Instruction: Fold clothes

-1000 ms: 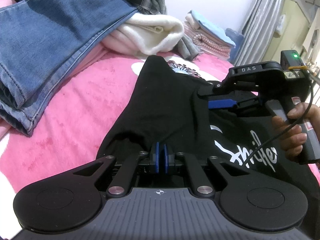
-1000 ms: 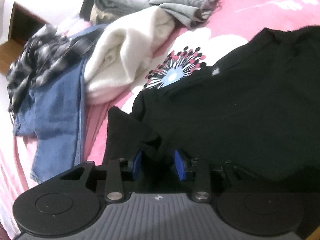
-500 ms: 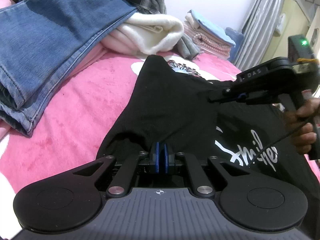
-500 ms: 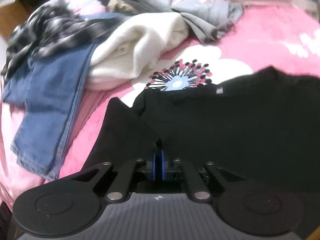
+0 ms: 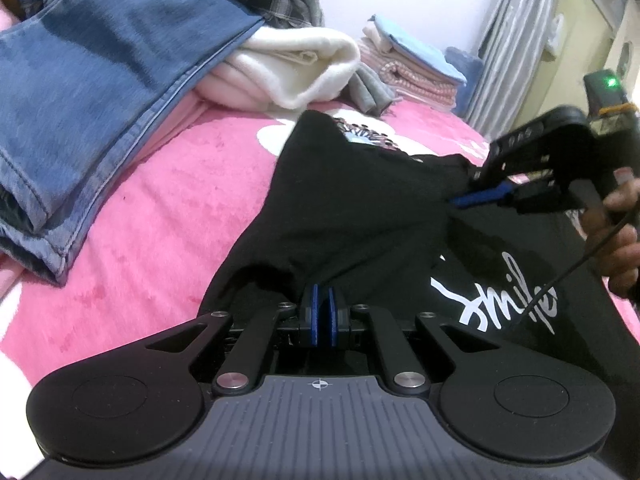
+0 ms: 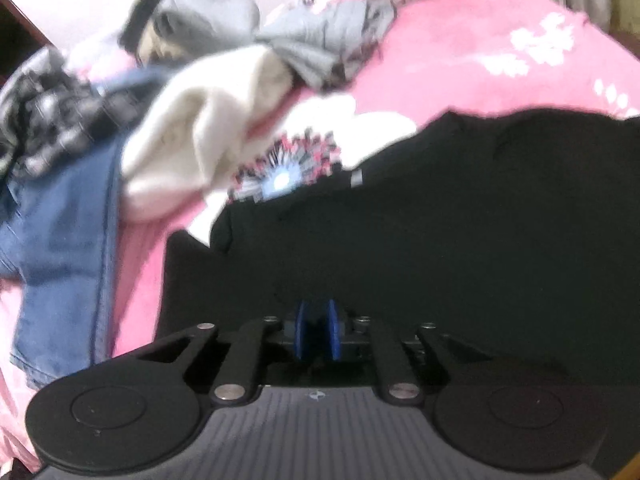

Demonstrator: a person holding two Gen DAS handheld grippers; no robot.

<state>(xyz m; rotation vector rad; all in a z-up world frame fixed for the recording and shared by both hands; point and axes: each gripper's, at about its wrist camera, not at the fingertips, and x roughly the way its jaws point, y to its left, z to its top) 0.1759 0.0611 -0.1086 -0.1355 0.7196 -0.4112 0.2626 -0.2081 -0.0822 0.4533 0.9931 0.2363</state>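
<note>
A black T-shirt (image 5: 360, 208) with white lettering lies on the pink bedspread (image 5: 168, 208). My left gripper (image 5: 320, 318) is shut on the shirt's near edge, with cloth bunched around the blue pads. In the left wrist view my right gripper (image 5: 460, 200), held by a hand (image 5: 618, 240), pinches a fold of the shirt and pulls it up into a tent. The blurred right wrist view shows the right gripper (image 6: 317, 336) with a narrow gap between its pads and black cloth (image 6: 460, 220) in it. Its jaws are opening slightly while the cloth stays gripped.
Blue jeans (image 5: 100, 92) and a white fleece (image 5: 296, 64) lie at the left and far side of the bed. A plaid shirt (image 6: 44, 120) and grey clothes (image 6: 320, 44) are heaped beyond them. A folded stack (image 5: 412, 72) sits by the curtain (image 5: 516, 40).
My right gripper closed on a fold of the black shirt, then rose and tilted, lifting the cloth off the bed. The left gripper kept still with its grip.
</note>
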